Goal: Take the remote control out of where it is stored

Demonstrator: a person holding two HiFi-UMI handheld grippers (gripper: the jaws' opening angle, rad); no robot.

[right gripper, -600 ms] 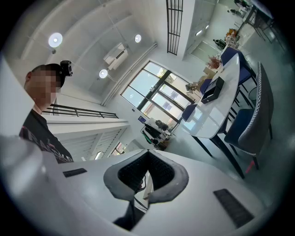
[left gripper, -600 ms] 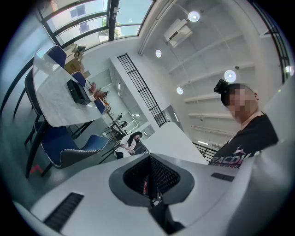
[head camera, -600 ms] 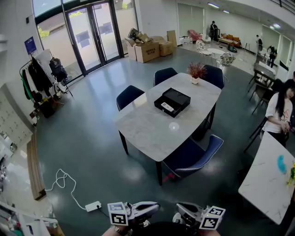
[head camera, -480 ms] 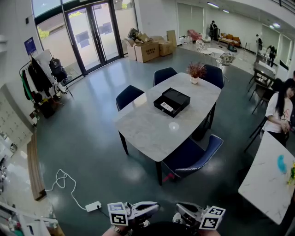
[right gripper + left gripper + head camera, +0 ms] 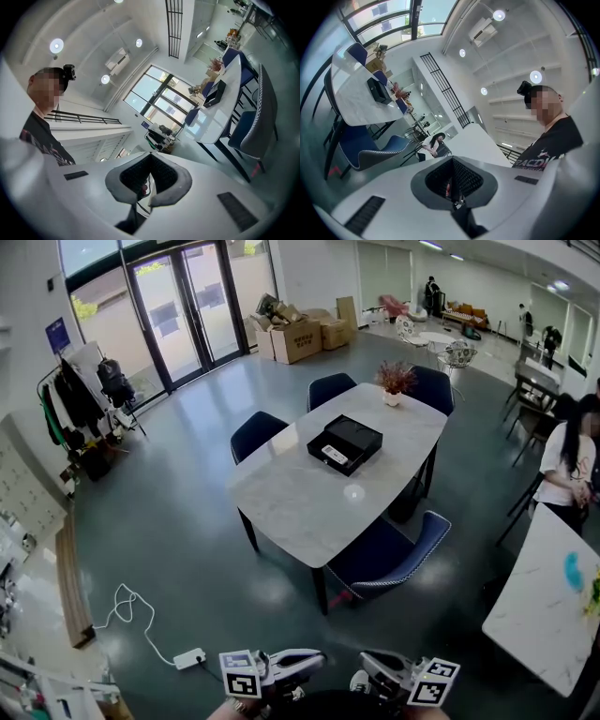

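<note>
The remote control [image 5: 331, 455] lies pale in an open black box [image 5: 358, 437] on the marble table [image 5: 300, 507], far ahead across the floor. Both grippers sit at the bottom edge of the head view, level, tips turned toward each other. My left gripper [image 5: 314, 661] is shut with nothing in it, and my right gripper [image 5: 370, 664] is shut and empty too. In the left gripper view the gripper [image 5: 452, 185] has its jaws together, and the box [image 5: 377, 90] is small at upper left. The right gripper view shows the gripper [image 5: 147, 180] closed, with the box [image 5: 214, 96] far off.
Blue chairs [image 5: 389, 554] ring the table, and a potted plant [image 5: 396, 381] stands at its far end. A power strip [image 5: 189, 658] with a white cable lies on the floor at left. A person [image 5: 562, 460] stands by a second white table [image 5: 539, 615] at right.
The head view has shifted slightly, so the table and box sit a little further left and higher. Both grippers keep their places and stay shut.
</note>
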